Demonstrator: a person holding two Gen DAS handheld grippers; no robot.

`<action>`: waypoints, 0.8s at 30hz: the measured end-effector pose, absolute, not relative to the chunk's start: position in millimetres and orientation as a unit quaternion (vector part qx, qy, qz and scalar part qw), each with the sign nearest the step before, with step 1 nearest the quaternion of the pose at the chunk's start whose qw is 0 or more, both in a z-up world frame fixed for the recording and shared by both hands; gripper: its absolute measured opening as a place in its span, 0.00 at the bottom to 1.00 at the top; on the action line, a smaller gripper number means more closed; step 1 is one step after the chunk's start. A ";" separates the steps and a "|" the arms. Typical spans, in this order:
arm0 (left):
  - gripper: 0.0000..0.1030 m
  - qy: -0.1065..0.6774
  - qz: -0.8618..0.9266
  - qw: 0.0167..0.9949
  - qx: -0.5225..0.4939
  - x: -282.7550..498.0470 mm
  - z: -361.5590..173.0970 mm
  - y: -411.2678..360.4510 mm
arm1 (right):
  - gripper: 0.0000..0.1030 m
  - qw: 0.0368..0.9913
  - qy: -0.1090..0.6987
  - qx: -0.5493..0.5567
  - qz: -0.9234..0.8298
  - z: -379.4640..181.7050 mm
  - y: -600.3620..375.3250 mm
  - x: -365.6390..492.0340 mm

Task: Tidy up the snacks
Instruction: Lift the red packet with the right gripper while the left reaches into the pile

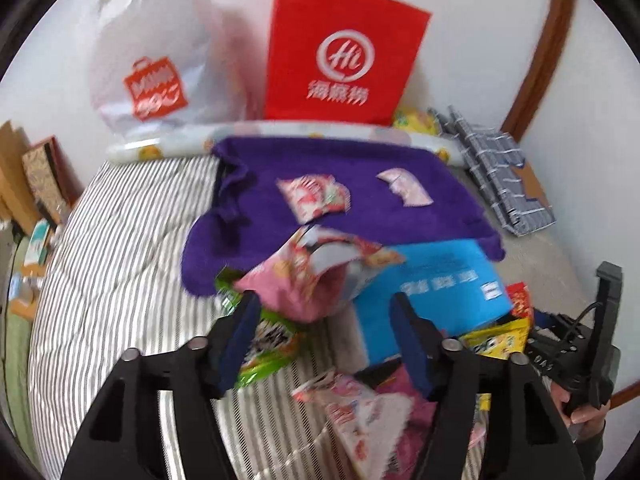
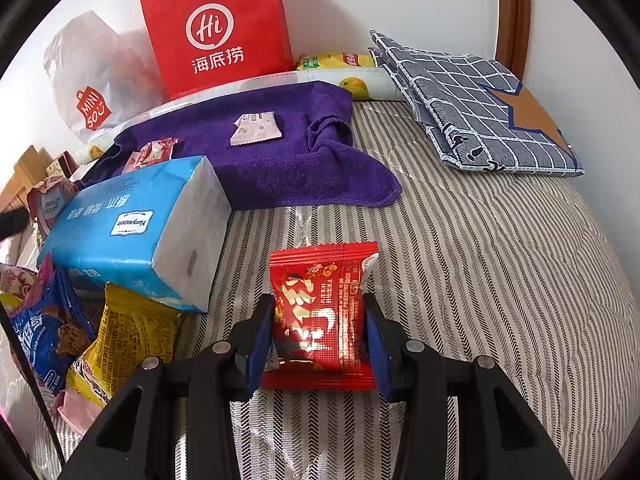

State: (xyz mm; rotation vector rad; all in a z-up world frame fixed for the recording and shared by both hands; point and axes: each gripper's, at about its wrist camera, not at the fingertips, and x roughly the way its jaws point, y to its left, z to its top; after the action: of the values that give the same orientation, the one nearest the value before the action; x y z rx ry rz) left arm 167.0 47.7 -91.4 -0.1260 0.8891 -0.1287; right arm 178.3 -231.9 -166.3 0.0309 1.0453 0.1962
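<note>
Right wrist: right claw grips red snack packet.

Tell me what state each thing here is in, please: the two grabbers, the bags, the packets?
right gripper: shut on the red snack packet
left gripper: open, empty
pink snack packet: blurred, beyond the left fingers
blue tissue pack: lying across snacks
purple towel: spread out, two packets on it
red paper bag: upright against the wall

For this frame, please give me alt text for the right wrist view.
The right gripper clamps a red snack packet over a striped bedspread. A blue tissue pack lies left; behind, a purple towel and red paper bag.
</note>
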 end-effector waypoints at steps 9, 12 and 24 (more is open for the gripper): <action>0.77 0.418 -0.039 0.907 0.011 189.4 -101.5 20.8 | 0.42 0.862 0.498 0.020 0.097 -166.0 -233.5 178.4; 0.77 0.426 -0.045 0.904 0.014 192.3 -109.3 20.4 | 0.42 0.862 0.498 0.019 0.097 -165.9 -233.1 178.5; 0.41 0.423 -0.042 0.905 -0.032 196.9 -110.8 40.2 | 0.43 0.862 0.499 0.013 0.095 -165.7 -231.8 178.2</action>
State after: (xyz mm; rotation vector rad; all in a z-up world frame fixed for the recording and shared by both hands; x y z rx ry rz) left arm 196.9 40.2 -110.8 -0.0669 0.8736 -0.0876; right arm 178.2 -231.8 -165.7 0.0275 1.0459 0.1987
